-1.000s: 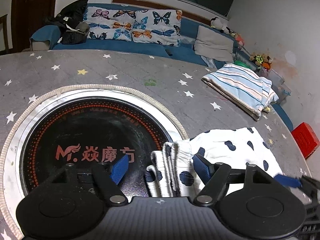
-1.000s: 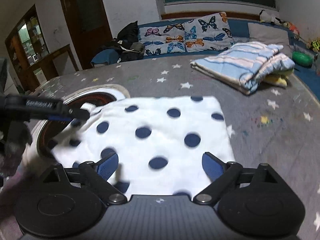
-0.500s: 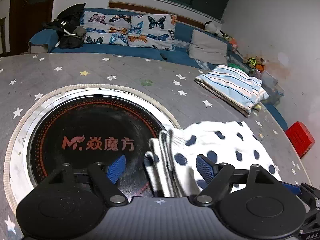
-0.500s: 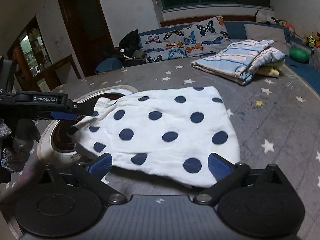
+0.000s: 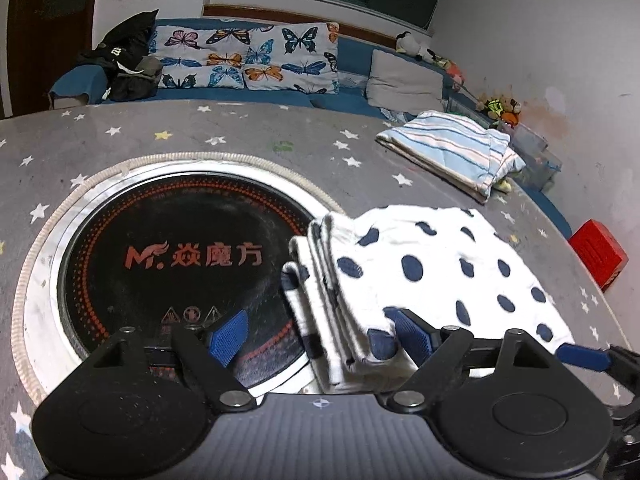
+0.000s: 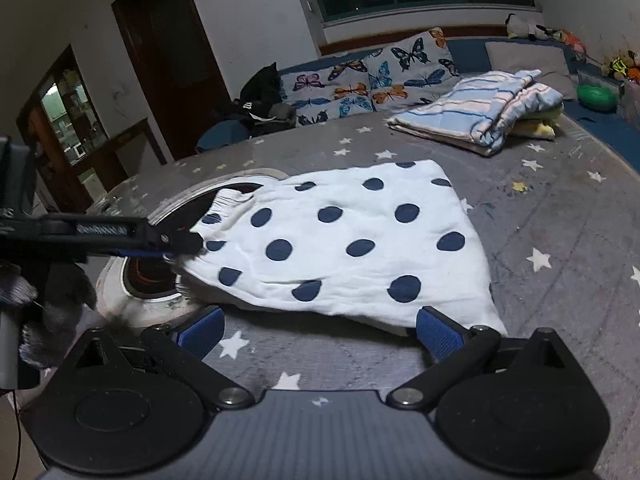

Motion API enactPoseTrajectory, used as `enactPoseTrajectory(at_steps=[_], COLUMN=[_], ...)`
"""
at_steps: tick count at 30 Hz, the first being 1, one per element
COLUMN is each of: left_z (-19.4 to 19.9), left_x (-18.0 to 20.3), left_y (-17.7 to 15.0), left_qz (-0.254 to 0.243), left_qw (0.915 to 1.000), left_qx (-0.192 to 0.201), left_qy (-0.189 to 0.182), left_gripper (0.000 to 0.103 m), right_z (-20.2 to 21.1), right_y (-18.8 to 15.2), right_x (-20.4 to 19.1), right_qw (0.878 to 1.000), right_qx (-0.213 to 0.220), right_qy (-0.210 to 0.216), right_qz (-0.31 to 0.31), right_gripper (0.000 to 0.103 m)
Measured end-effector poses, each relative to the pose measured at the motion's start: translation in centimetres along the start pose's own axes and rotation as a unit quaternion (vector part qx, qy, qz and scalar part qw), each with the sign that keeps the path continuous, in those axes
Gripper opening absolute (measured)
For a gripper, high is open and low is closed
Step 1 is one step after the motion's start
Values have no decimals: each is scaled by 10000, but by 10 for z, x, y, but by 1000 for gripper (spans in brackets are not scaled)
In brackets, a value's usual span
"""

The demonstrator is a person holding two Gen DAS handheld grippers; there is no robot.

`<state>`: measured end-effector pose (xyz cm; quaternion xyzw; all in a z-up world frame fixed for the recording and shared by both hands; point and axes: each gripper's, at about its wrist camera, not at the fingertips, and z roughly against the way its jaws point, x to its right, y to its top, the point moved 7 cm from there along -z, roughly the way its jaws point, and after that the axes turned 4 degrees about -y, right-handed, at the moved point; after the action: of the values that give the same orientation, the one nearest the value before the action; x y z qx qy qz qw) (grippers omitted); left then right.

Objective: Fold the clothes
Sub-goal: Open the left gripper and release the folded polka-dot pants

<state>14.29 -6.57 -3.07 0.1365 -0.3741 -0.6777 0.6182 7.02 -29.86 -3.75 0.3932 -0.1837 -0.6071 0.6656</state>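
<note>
A white garment with navy dots lies folded on the grey star-print table, its layered left edge over the rim of the round black hob. My left gripper has its jaws opening, with that layered edge lying loose between them, close to the right finger. In the right wrist view the garment lies flat just beyond my right gripper, which is wide open over bare table. The left gripper shows there at the garment's left edge.
A folded blue-striped cloth lies at the table's far right. Behind the table runs a blue sofa with butterfly pillows and a dark clothes pile. A red box sits off the right edge. A gloved hand holds the left gripper.
Both grippers have drawn back toward the near edge. The right jaws widened and came off the garment, which now lies ahead of them. The left jaws spread a little wider.
</note>
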Motion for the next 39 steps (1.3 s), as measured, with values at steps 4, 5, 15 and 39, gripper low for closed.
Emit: enactPoseTrajectory(at_steps=[4, 5, 15, 39], left_z=[5, 7, 27, 55], left_x=[1, 2, 11, 25], left_y=[-4, -5, -12, -37], left_qz=[-13, -35, -258, -454], left_qw=[10000, 10000, 9993, 9975], left_qx=[18, 42, 242, 376], left_qy=[-25, -30, -92, -380], left_gripper=[86, 87, 103, 103], right_z=[0, -1, -1, 1], right_y=[-4, -5, -16, -46], right_x=[-6, -7, -12, -19], right_qw=[10000, 10000, 9996, 9946], right_qx=[-4, -13, -77, -248], right_qy=[-6, -7, -220, -830], right_qz=[53, 49, 179, 566], right_gripper=[103, 103, 103, 103])
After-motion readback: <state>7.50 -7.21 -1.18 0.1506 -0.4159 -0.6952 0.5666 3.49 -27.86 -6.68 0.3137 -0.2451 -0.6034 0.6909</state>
